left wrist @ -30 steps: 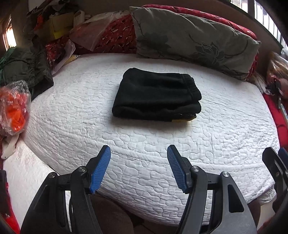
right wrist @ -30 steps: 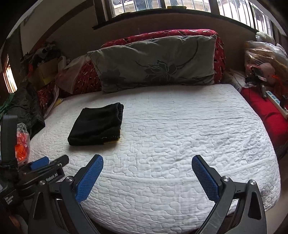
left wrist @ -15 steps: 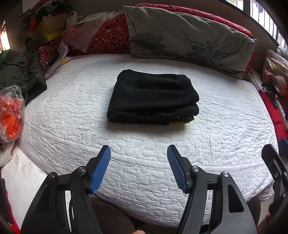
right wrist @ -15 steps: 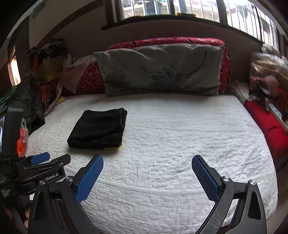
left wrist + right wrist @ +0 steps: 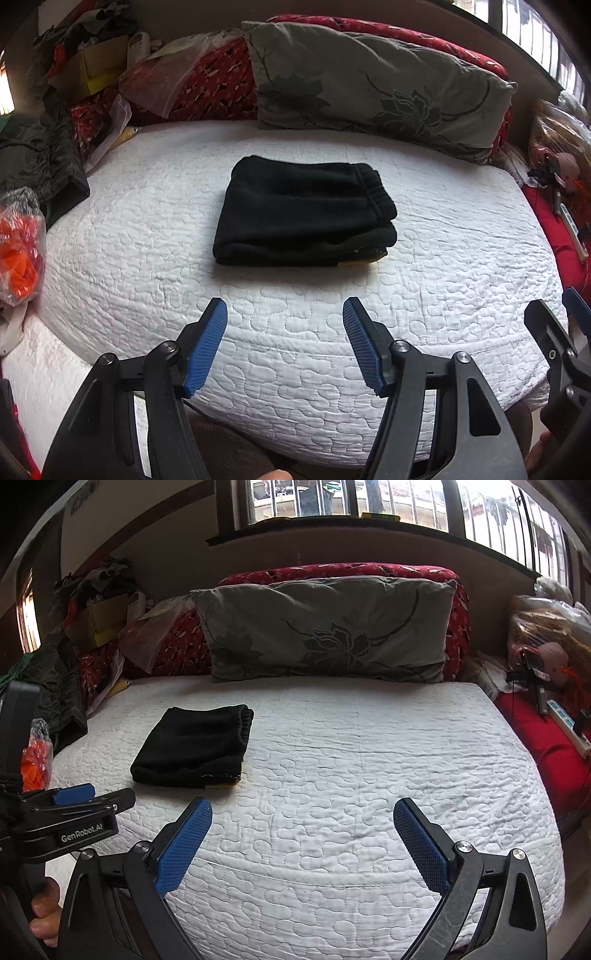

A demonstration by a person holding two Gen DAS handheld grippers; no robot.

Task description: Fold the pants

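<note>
The black pants [image 5: 303, 216] lie folded into a compact rectangle on the white quilted bed [image 5: 147, 280], with a bit of yellow showing at the front right corner. They also show in the right wrist view [image 5: 194, 747], left of centre. My left gripper [image 5: 284, 321] is open and empty, held short of the pants near the bed's front edge. My right gripper [image 5: 303, 823] is open wide and empty, to the right of the pants and apart from them. The left gripper's body [image 5: 66, 819] shows at the left of the right wrist view.
A grey flowered pillow [image 5: 325, 631] leans on a red patterned cushion [image 5: 458, 624] at the back. Clutter, a dark jacket [image 5: 40, 162] and an orange bag [image 5: 18, 247] sit at the left. A red surface with a power strip [image 5: 565, 723] is at the right.
Both grippers tilted slightly upward, so the bed and pants sit a little lower in the views. The pants have not moved. Both grippers stay open.
</note>
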